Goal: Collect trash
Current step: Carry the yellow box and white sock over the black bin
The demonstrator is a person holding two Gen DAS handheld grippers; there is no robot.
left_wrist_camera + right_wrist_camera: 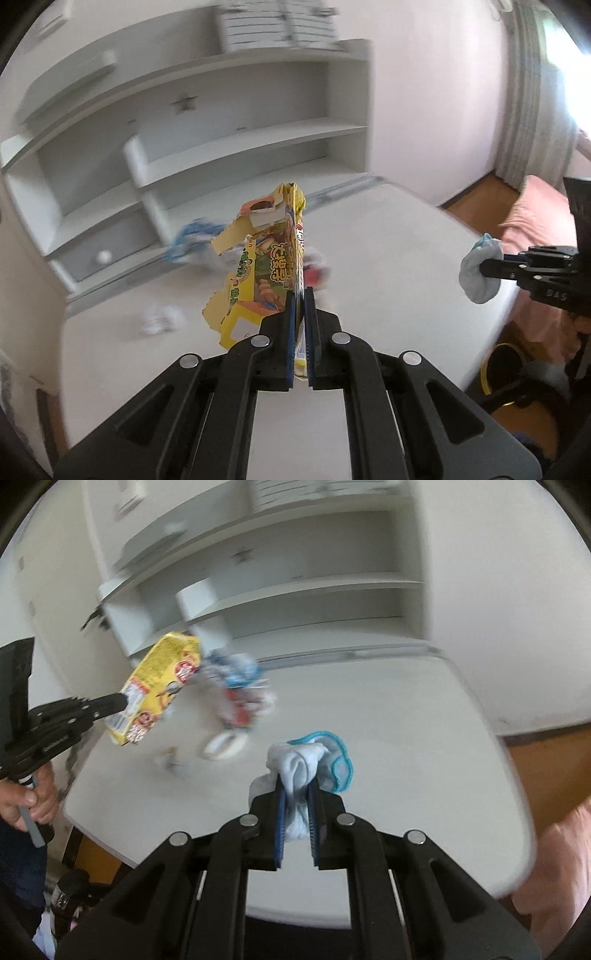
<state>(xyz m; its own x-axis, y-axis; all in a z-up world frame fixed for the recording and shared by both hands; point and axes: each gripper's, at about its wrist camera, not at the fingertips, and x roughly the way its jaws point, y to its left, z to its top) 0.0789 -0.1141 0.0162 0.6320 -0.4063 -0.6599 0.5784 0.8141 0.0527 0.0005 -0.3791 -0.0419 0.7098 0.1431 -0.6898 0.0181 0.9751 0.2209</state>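
My left gripper [300, 295] is shut on a torn yellow snack box [266, 258] and holds it above the white table [388, 236]. The box also shows in the right wrist view [159, 686], at the left. My right gripper [295, 786] is shut on a crumpled white cloth with a blue edge [314, 764], held above the table's front part. That cloth also shows at the right of the left wrist view [480, 273]. More trash lies on the table: a blue and white wrapper [236, 668], a red and white wrapper [243, 709] and a white ring-shaped piece [223, 747].
White shelves [221, 122] stand behind the table. A small white scrap [162, 317] lies at the table's left. A pink bed [535, 221] and wooden floor [546, 768] are to the right. A yellow-rimmed bin [506, 369] sits below the table's right edge.
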